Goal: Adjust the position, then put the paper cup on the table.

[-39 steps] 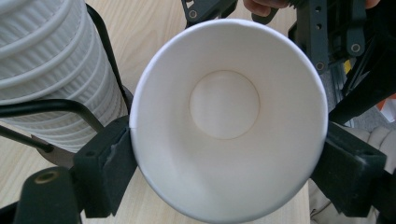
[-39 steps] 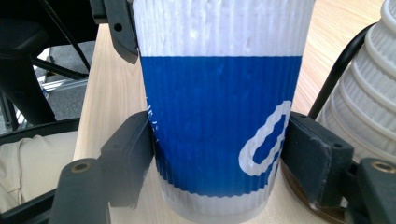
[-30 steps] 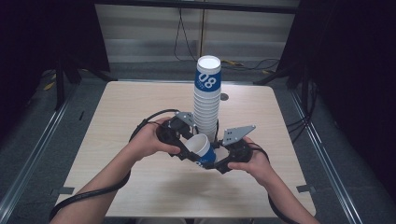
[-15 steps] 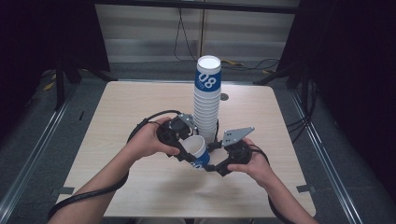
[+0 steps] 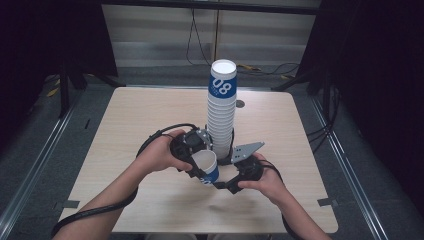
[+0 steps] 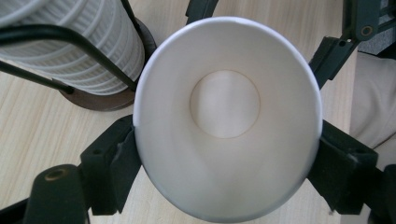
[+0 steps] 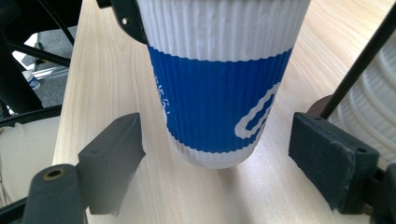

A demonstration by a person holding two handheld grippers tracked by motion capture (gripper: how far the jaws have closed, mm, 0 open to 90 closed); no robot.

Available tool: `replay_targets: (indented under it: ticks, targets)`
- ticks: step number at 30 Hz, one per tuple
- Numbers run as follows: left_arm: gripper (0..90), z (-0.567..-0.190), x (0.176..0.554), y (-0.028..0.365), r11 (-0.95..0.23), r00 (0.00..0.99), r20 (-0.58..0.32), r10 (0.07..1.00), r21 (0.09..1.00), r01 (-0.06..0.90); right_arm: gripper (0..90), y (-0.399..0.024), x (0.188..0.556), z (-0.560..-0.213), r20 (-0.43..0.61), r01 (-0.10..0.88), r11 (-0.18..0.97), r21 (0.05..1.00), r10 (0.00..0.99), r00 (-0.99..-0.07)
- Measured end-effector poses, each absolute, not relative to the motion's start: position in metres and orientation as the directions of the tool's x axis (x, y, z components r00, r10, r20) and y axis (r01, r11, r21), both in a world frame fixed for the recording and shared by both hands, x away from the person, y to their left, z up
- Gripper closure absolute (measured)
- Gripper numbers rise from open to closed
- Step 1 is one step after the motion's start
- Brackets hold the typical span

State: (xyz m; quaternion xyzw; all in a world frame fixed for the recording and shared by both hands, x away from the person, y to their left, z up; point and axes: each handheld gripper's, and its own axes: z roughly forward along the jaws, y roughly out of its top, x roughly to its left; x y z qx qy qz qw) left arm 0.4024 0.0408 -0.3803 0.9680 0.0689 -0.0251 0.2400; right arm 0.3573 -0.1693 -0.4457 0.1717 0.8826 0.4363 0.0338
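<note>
- While the left tongs (image 6: pixel 228 140) clamp a single paper cup (image 5: pixel 206 166) by its rim, the step in hand looks like the freeing of one cup from the tall cup stack (image 5: pixel 221 112) that stands upside down on the tabletop (image 5: pixel 125 125).
- That cup hangs just in front of the stack's foot, mouth up and tilted toward the person, its blue lower half off the wood.
- In the left gripper view the two black pads press on opposite sides of the white rim, and the cup's inside faces the camera.
- As for the right tongs (image 7: pixel 229 158), their jaws have just been opening and now stand wide apart; in the right gripper view the cup's blue base hangs between the pads with a clear gap on either side, touched by neither.
- My reading is that the right side has let go and the cup now rests with the left alone.
- Next, the cup probably wants carrying clear of the stack and setting down upright, with care not to crush the thin rim or knock the stack over.
</note>
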Motion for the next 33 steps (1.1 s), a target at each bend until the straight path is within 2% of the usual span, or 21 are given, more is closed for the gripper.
replay_targets:
  ticks: [33]
  targets:
    - [17.8, -0.397, 0.399, 0.038, -0.895, 0.986, -0.07, 0.153, 0.413, 0.168, 16.9, -0.156, 0.357, -0.476, 0.103, 0.288, 0.557, 0.779, 0.34, -0.935]
